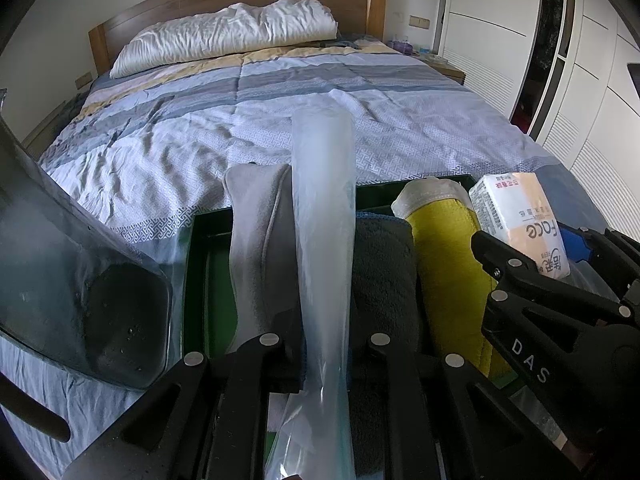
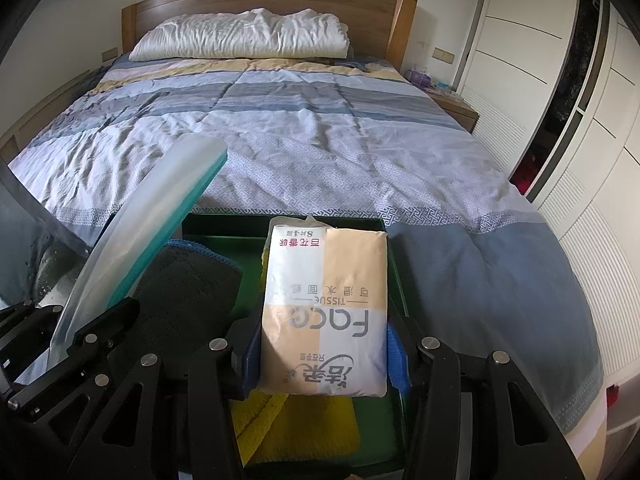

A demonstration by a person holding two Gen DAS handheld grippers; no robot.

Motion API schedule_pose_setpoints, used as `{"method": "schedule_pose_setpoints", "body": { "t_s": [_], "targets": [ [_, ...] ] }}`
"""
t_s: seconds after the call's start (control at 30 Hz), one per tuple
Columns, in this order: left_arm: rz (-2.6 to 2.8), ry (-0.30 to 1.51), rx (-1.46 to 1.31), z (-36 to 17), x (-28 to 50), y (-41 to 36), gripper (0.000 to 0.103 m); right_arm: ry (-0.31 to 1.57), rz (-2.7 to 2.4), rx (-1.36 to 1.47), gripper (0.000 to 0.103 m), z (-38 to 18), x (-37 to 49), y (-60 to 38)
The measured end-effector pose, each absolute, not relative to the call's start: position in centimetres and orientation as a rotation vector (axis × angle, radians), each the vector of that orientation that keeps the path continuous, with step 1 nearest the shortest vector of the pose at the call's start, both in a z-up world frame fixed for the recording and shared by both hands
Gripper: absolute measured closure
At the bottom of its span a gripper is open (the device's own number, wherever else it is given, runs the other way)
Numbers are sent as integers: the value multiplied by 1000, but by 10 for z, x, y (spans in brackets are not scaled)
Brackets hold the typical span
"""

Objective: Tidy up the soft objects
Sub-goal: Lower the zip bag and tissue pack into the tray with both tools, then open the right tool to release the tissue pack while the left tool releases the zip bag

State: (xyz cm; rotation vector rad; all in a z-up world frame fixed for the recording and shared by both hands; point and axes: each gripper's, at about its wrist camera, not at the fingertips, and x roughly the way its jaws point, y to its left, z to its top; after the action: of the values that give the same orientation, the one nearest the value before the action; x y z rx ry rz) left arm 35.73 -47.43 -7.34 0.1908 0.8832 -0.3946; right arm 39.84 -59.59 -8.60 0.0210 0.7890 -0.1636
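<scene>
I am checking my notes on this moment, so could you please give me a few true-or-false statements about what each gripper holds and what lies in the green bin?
1. The right gripper is shut on the tissue pack. True.
2. The left gripper is empty. False: it pinches a clear plastic bag.
3. A yellow cloth lies in the green bin. True.
4. The green bin stands on the floor. False: it sits on the bed.

Soft even daylight, sharp centre, heavy fisheye bending and dark vignetted corners.

Both wrist cams: bed (image 1: 280, 128), close.
</scene>
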Motion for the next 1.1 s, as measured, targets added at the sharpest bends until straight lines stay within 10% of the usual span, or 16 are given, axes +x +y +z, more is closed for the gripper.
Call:
{"method": "schedule_pose_setpoints", "body": {
  "t_s": [1.1],
  "targets": [
    [-393, 902, 169, -76, 362, -473, 54, 821, -147, 42, 48, -91, 409, -600]
  ]
}}
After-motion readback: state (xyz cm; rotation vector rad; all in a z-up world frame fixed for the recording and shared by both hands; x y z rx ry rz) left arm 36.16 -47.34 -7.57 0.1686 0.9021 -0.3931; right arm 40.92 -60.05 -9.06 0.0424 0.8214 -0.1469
